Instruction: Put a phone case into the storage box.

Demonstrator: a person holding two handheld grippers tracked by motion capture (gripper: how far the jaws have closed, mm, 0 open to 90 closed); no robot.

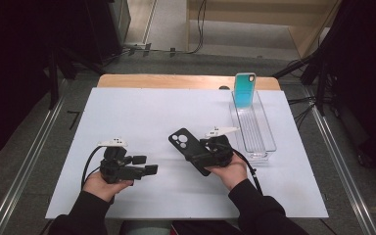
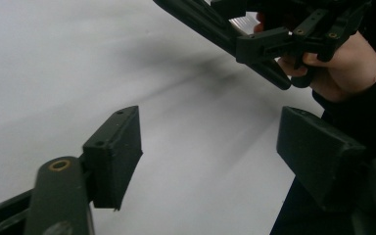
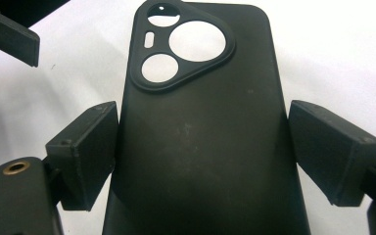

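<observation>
The black phone case (image 1: 188, 149) is sitting just right of the middle of the white table (image 1: 127, 112), and in the high view it is lying slanted, its camera cutouts pointing toward eleven o'clock and its lower end reaching under the right gripper (image 1: 210, 152). In the right gripper view the black phone case (image 3: 200, 142) is running straight up between the two jaws, back side up, with the cutout cluster at twelve o'clock. The left jaw is sitting against the case's edge at nine o'clock, while the jaw at three o'clock is standing just beside the opposite edge with a thin strip of light showing between them, so the right gripper (image 3: 203, 156) is bracketing the case rather than clearly pinching it; whether it is bearing on both edges I cannot tell. The left gripper (image 1: 144, 165) is resting at about seven o'clock on the table, well apart from the case, its jaws aiming toward three o'clock. In the left gripper view the left gripper (image 2: 210, 147) is standing spread wide with bare white table between its jaws. A clear tray (image 1: 262, 139) is lying at two o'clock, with a teal phone case (image 1: 245, 89) propped upright at its far end.
</observation>
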